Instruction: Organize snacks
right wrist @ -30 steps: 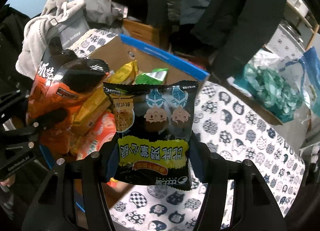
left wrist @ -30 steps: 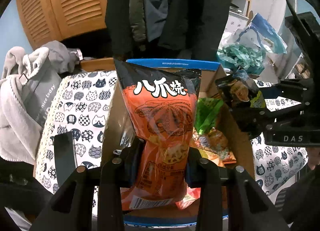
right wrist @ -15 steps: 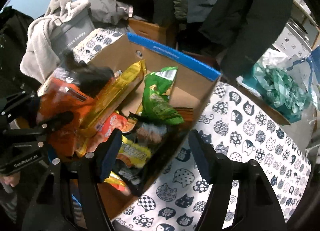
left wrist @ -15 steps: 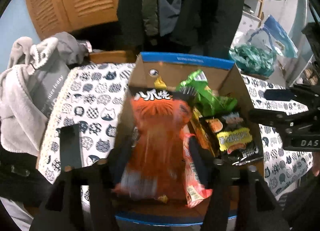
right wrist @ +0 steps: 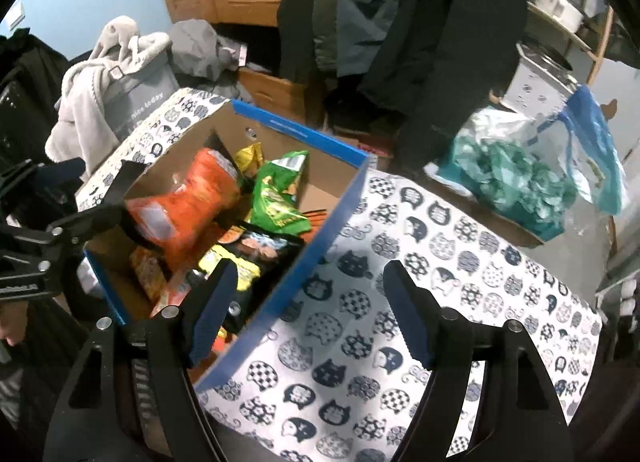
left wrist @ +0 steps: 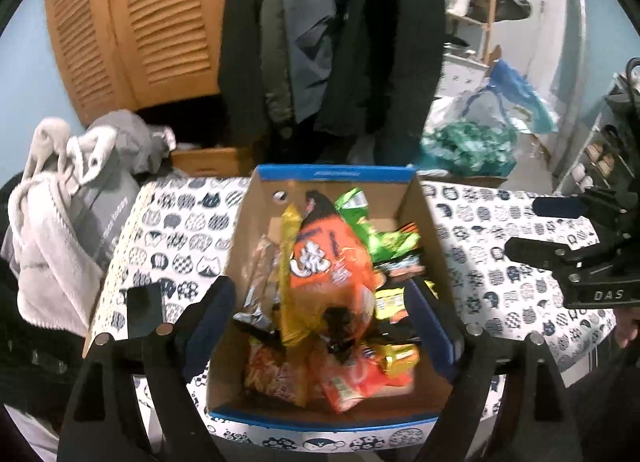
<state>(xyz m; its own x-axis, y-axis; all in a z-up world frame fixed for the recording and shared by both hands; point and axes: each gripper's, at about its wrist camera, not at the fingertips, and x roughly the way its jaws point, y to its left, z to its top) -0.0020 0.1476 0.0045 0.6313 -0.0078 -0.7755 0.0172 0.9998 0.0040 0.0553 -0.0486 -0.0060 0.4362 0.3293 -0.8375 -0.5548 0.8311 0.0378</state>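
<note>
Left wrist view: left gripper [left wrist: 324, 326] spread wide, empty, above blue-rimmed cardboard box [left wrist: 332, 172] on cat-print tablecloth [left wrist: 180, 230]. Orange crinkly snack bag [left wrist: 330, 262] lying atop green [left wrist: 360, 222] and yellow packets [left wrist: 290, 262] inside. Right wrist view: right gripper [right wrist: 310, 310] likewise wide open, holding nothing, over box's right edge [right wrist: 320, 246].
</note>
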